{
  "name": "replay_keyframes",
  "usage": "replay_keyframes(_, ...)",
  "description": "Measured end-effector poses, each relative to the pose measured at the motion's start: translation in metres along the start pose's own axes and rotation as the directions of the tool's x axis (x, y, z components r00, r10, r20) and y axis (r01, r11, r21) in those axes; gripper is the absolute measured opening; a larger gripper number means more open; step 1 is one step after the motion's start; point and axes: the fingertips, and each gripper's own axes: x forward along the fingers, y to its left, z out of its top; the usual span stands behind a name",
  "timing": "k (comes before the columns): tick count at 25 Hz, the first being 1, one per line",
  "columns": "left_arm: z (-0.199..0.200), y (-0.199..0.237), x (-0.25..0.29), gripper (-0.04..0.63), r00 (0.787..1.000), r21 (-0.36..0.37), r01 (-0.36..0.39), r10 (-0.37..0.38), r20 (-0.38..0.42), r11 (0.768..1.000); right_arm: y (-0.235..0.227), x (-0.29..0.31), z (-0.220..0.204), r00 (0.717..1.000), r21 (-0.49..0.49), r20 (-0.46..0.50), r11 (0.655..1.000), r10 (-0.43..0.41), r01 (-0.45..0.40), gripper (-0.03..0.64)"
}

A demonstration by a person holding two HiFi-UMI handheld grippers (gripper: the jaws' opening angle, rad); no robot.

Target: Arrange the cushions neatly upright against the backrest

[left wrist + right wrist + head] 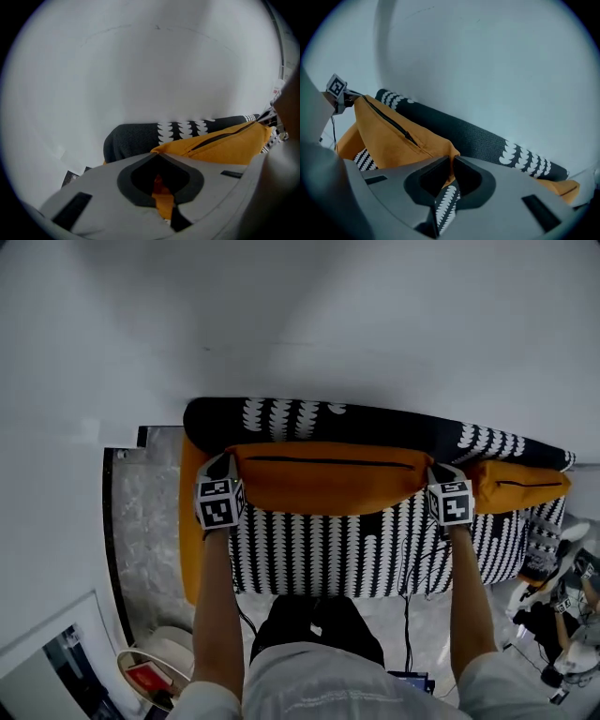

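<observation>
Sofa: backrest (309, 418), black with white scallop print, along a pale wall (300, 315); seat (328, 554) in the same print, with orange trim at its left end. Cushion (328, 479): orange, long, standing on edge with its zip side uppermost, over the seat and close in front of the backrest; whether it touches the backrest cannot be told. It lies between the two tools, one at each end. Left tool (231, 461): jaws narrow, pinched on the cushion's left corner; orange fabric shows between them in the left gripper view (161, 187). Right tool (437, 474): jaws narrow, pinched on the cushion's right corner; in the right gripper view (451, 161) the orange corner sits in the nip, with printed seat fabric seen below through the gap. Second cushion (520, 484): orange, zip side up, just right of the first, against the right part of the backrest. Floor (150, 531): grey marbled, left of the sofa.
</observation>
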Motion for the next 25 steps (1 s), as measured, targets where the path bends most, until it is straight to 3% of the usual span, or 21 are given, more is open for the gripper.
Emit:
replay_keyframes(5,0.023,0.006,0.002,0.045,0.999,0.031,-0.045,0.044,0.024,0.999,-0.012,-0.013,0.030,0.997,0.006,0.058,0.999,-0.050,0.050,0.037)
replay_keyframes(8,0.042,0.009,0.000,0.114,0.999,0.065,-0.019,0.016,0.044,0.998,-0.004,-0.029,0.048,0.993,0.023,0.107,0.998,-0.057,0.055,0.037)
replay_keyframes(14,0.068,-0.004,-0.037,0.121,0.996,0.141,0.028,-0.039,0.077,0.990,0.018,-0.087,0.063,0.981,0.015,0.188,0.999,-0.044,0.042,0.037)
replay_keyframes(18,0.087,-0.029,-0.078,0.115,0.985,0.178,0.098,-0.121,0.121,0.979,0.034,-0.134,0.069,0.967,-0.010,0.251,0.999,-0.030,0.034,0.037)
replay_keyframes(21,0.092,-0.053,-0.109,0.044,0.971,0.208,0.132,-0.169,0.167,0.969,0.047,-0.165,0.061,0.960,-0.049,0.279,0.998,-0.019,0.034,0.037)
replay_keyframes(25,0.083,-0.103,-0.137,0.020,0.951,0.234,0.193,-0.240,0.193,0.953,0.052,-0.202,0.046,0.946,-0.061,0.323,0.997,-0.019,0.041,0.037)
